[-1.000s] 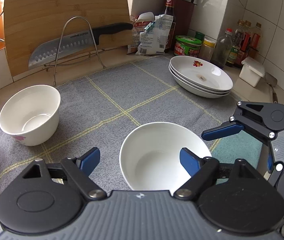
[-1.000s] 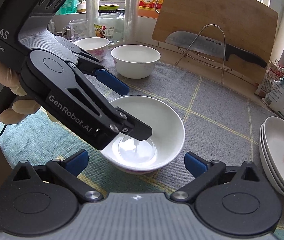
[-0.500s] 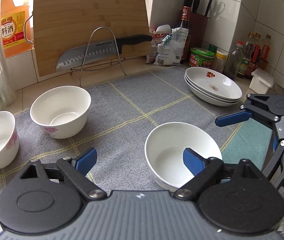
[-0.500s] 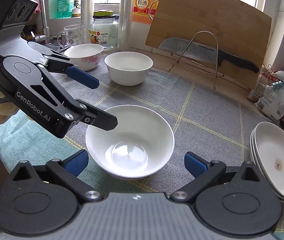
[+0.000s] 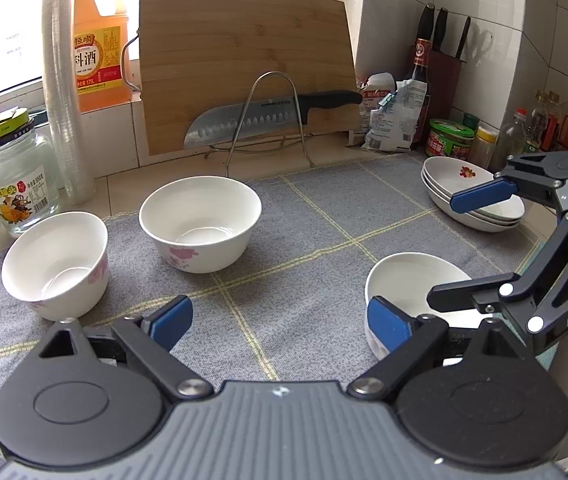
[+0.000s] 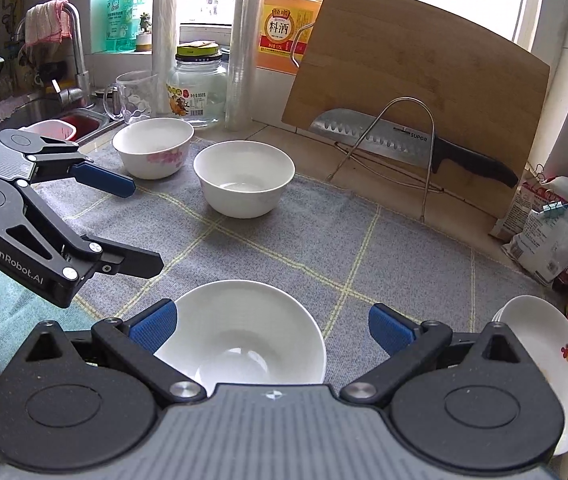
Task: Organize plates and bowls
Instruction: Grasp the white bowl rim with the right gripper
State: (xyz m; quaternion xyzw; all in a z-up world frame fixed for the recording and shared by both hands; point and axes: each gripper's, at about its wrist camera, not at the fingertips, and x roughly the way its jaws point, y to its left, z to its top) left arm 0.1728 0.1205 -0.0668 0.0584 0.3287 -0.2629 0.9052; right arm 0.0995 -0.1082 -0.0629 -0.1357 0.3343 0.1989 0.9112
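Note:
A plain white bowl [image 5: 404, 280] [image 6: 243, 332] stands empty at the near right of the grey mat [image 5: 304, 240]. Two flowered bowls, one mid-mat [image 5: 199, 224] [image 6: 243, 180] and one at the left edge [image 5: 55, 256] [image 6: 151, 144], are upright and empty. A stack of shallow plates [image 5: 468, 188] [image 6: 544, 344] sits at the far right. My left gripper [image 5: 279, 316] [image 6: 139, 228] hovers left of the plain bowl, its jaws opening with nothing between them. My right gripper [image 6: 271, 322] [image 5: 448, 252] is open above the plain bowl, pads clear of its rim.
A bamboo cutting board [image 5: 243, 64] leans at the back with a knife [image 5: 267, 120] on a wire rack. A glass jar [image 5: 15, 184], cup stack and oil bottle stand at the left. Condiment jars [image 5: 450, 140] crowd the right corner. A sink [image 6: 63, 120] lies beyond the mat's left edge.
My left gripper has drawn away leftward from the plain bowl, which was between its fingers, and its jaws have widened. My right gripper pulled back and up, so the bowl sits nearer its fingers.

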